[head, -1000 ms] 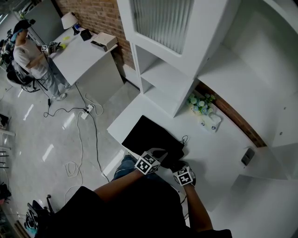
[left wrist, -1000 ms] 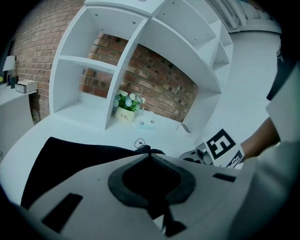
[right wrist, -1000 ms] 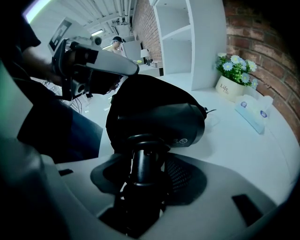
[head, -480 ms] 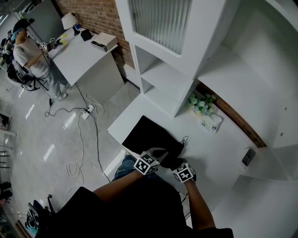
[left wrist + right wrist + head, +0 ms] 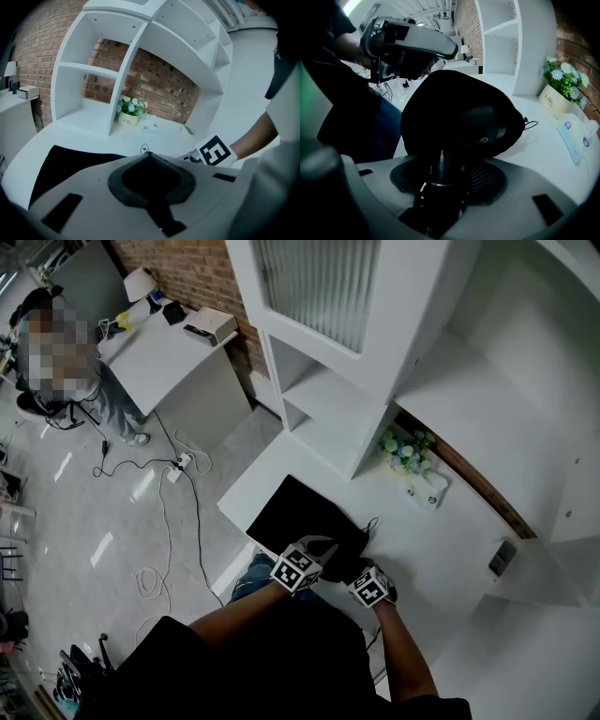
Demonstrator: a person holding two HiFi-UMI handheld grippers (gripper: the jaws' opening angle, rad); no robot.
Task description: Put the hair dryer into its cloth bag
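A black cloth bag [image 5: 302, 514] lies on the white table [image 5: 431, 540], its drawstring loop [image 5: 530, 124] trailing at the mouth. My left gripper [image 5: 149, 157] is shut on the bag's rim and holds the mouth up; it shows at the upper left of the right gripper view [image 5: 408, 43]. My right gripper [image 5: 444, 174] is shut on the handle of the black hair dryer [image 5: 486, 127], whose head sits inside the bag's open mouth. In the head view both marker cubes sit side by side at the bag's near end, the left gripper [image 5: 300, 566] and the right gripper [image 5: 371, 585].
A pot of flowers [image 5: 403, 452] and a tissue packet [image 5: 576, 135] stand at the back of the table by the brick wall. A white shelf unit [image 5: 328, 381] rises behind the bag. The table's edge runs just left of the bag; cables lie on the floor [image 5: 178, 465].
My right gripper has rolled a little with the hair dryer in it. The bag and the left gripper have kept still.
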